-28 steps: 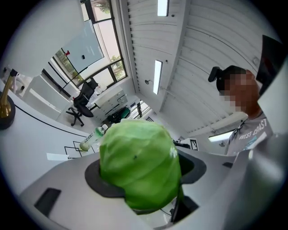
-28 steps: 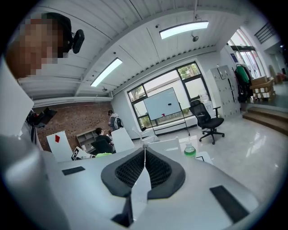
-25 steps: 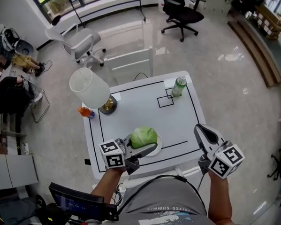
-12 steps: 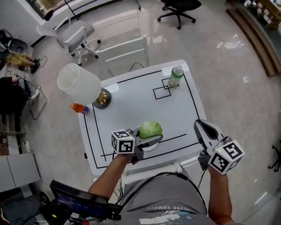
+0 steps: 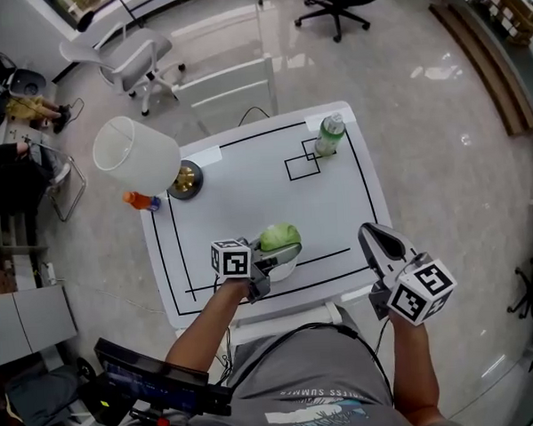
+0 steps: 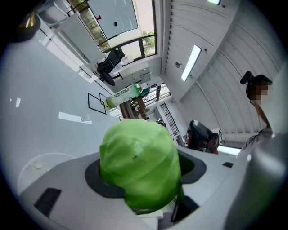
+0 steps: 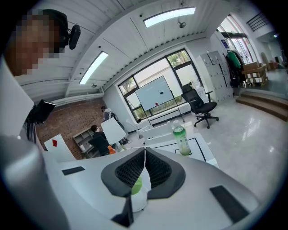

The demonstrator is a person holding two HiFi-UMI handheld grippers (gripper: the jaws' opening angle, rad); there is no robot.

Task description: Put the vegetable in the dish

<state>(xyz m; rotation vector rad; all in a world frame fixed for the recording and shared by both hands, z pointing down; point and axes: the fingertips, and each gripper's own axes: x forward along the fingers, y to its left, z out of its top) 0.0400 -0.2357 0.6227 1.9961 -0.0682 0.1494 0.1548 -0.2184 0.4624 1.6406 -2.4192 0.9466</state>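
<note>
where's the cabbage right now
In the head view the cabbage is about midway along the front edge of the table, clamped in the left gripper just over the white dish.

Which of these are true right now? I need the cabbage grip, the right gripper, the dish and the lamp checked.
1. The left gripper is closed on the green cabbage. True.
2. The right gripper holds a bottle. False: its jaws are together with nothing between them.
3. The cabbage lies released in the dish. False: it sits in the left gripper's jaws, over the white dish.
4. A white-shaded lamp stands at the table's far left corner. True.
</note>
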